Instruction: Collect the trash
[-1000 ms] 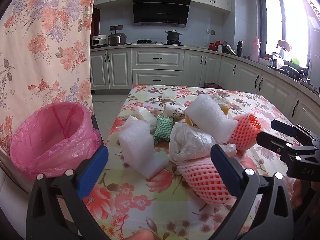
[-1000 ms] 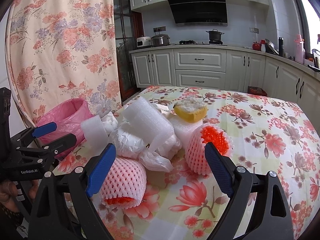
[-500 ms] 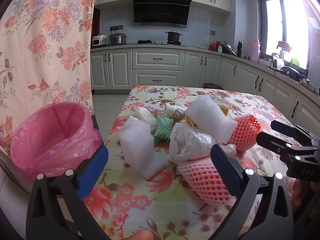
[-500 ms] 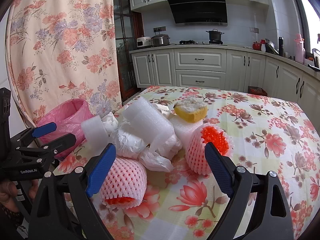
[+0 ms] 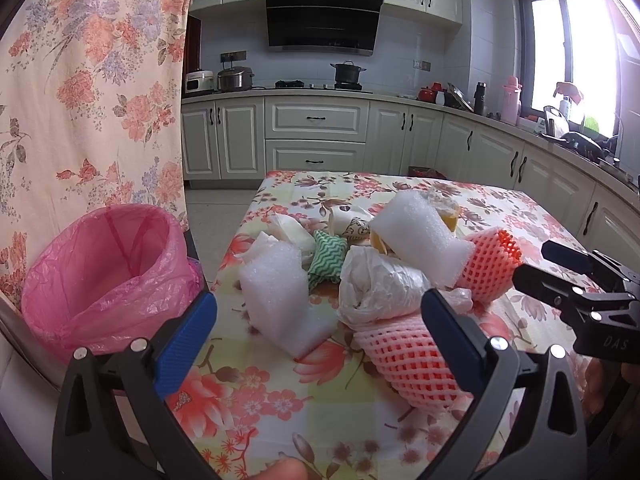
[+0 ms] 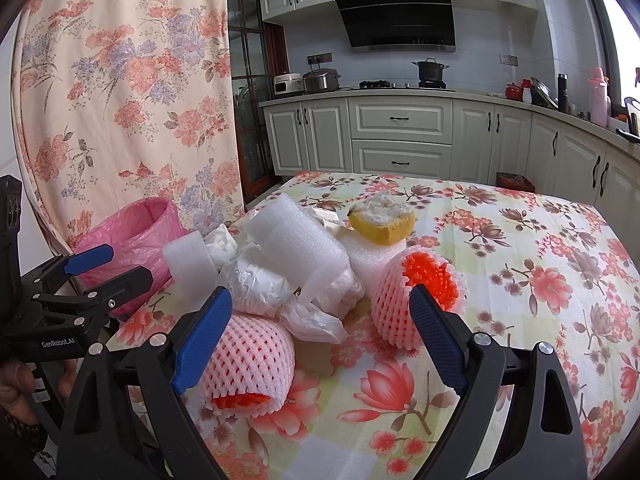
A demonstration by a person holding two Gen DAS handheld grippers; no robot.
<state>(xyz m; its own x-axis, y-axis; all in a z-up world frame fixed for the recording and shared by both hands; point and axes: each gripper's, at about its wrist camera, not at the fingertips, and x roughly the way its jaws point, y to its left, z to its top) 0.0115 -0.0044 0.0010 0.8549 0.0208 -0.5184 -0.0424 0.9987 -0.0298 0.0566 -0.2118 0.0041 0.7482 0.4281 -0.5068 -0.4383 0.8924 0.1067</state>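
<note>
A heap of trash lies on the floral tablecloth [image 5: 260, 392]: white foam pieces [image 5: 280, 300] [image 6: 296, 244], a crumpled clear bag [image 5: 380, 284], a green zigzag wrapper [image 5: 326, 260], two pink foam fruit nets [image 5: 404, 352] [image 6: 416, 296] and a yellow fruit rind [image 6: 382, 220]. A bin lined with a pink bag [image 5: 108, 272] stands off the table's left edge. My left gripper [image 5: 320, 332] is open and empty, short of the heap. My right gripper [image 6: 320, 328] is open and empty, just before the nets.
A floral curtain [image 5: 88, 100] hangs at the left behind the bin. White kitchen cabinets [image 5: 316, 136] and a counter with pots run along the back and right. The other gripper shows at each view's edge [image 5: 580, 292] [image 6: 80, 292].
</note>
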